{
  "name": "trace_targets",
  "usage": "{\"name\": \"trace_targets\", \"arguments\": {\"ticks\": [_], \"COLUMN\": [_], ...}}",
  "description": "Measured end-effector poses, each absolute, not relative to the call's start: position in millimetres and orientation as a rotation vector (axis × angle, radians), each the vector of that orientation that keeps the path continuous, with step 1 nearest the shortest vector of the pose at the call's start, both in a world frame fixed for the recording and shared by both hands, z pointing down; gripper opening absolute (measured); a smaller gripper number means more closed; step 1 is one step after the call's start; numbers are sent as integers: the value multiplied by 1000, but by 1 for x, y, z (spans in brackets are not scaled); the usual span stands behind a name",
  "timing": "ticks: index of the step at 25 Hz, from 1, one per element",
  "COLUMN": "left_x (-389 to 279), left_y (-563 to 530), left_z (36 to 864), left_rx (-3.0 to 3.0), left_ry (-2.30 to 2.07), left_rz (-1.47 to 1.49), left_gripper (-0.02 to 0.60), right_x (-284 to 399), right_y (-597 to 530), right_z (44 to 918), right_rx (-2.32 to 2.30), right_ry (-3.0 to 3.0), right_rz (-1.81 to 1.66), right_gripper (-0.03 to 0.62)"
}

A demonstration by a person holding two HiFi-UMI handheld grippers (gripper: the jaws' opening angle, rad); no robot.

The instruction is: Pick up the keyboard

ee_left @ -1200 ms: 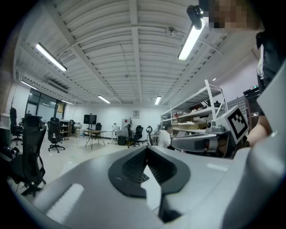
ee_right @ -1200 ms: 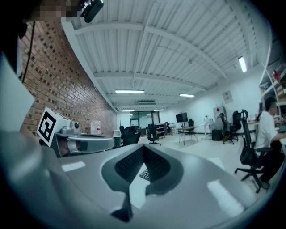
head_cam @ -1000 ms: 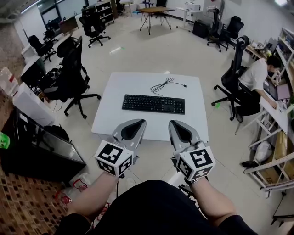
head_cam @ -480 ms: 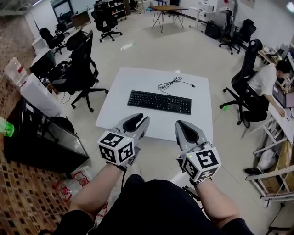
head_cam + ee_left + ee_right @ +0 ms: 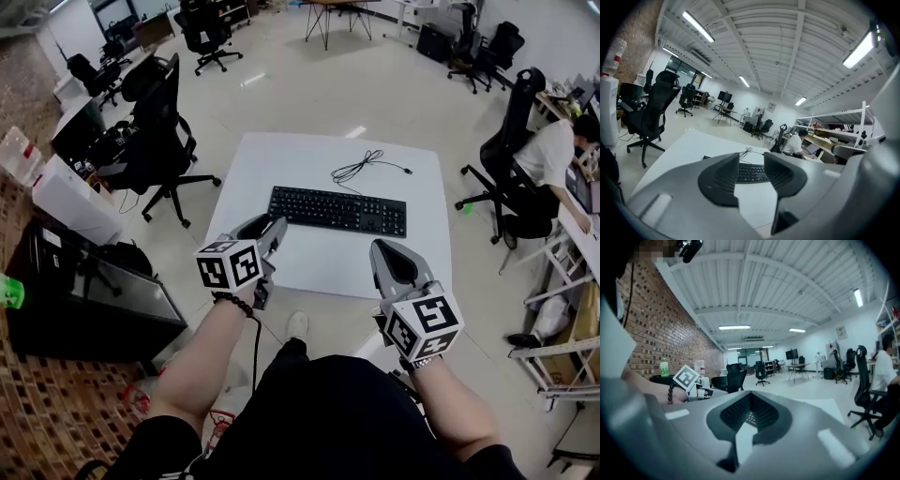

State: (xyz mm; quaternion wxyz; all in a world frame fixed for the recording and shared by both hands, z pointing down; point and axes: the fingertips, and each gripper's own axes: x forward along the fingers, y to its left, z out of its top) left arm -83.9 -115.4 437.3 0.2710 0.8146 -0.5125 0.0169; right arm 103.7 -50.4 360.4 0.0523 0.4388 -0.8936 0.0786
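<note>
A black keyboard (image 5: 337, 211) lies flat across the middle of the white table (image 5: 281, 159), its cable (image 5: 361, 169) curled behind it. My left gripper (image 5: 270, 232) hovers over the table's near left part, just short of the keyboard's left end. Its jaws are opening with nothing between them. In the left gripper view the keyboard (image 5: 751, 172) shows beyond the gap of the left gripper (image 5: 751, 159). My right gripper (image 5: 382, 251) is shut and empty at the table's near edge, below the keyboard's right end. In the right gripper view the right gripper (image 5: 750, 397) frames a few keys of the keyboard (image 5: 749, 418).
A black office chair (image 5: 155, 131) stands left of the table, another (image 5: 511, 141) to its right. A person (image 5: 562, 155) sits at a desk at the far right. A dark cabinet (image 5: 84, 291) stands at the near left. More chairs and desks fill the back.
My left gripper moved forward and down over the table's near left part, rolled, and its jaws opened. The right gripper edged forward to the table edge and stayed shut.
</note>
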Motion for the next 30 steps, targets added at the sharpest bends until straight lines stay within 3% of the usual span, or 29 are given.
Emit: {"name": "trace_targets", "arguments": {"ticks": [12, 27, 30], "left_x": [-153, -158, -155], "left_y": [-239, -285, -285], "left_z": [569, 670, 673], "left_rx": [1933, 1758, 1735], "left_ry": [-1226, -998, -967], "left_rz": [194, 309, 303], "left_gripper": [147, 146, 120], "right_x": [64, 66, 67], "right_y": [-146, -190, -192], "right_z": [395, 425, 429], "right_rx": [1424, 1570, 1584], "right_ry": [-2602, -2492, -2484], "right_rz": [384, 516, 536], "right_gripper": [2, 2, 2]}}
